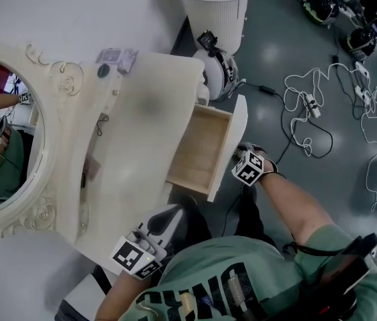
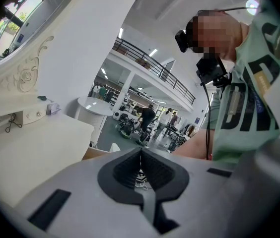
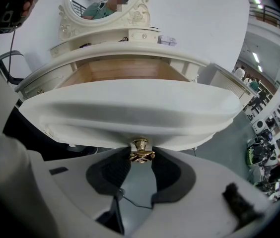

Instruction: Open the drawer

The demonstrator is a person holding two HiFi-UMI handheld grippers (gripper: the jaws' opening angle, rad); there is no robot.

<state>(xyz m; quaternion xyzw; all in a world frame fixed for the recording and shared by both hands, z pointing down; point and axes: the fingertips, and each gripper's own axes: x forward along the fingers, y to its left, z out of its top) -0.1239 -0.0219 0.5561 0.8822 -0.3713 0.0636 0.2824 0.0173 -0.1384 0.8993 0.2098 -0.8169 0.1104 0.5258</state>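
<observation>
The cream dresser has its drawer pulled well out, with the bare wooden inside showing. My right gripper is at the drawer's white front panel. It is shut on the small gold knob, a dark pad on each side of it. My left gripper hangs low beside the dresser's near corner, away from the drawer. In the left gripper view its jaws are shut, pads meeting at the tips, nothing held.
An oval mirror in an ornate frame stands on the dresser at the left. Small items lie at the top's far end. A white wicker stand is beyond the dresser. Cables and a power strip trail across the grey floor at the right.
</observation>
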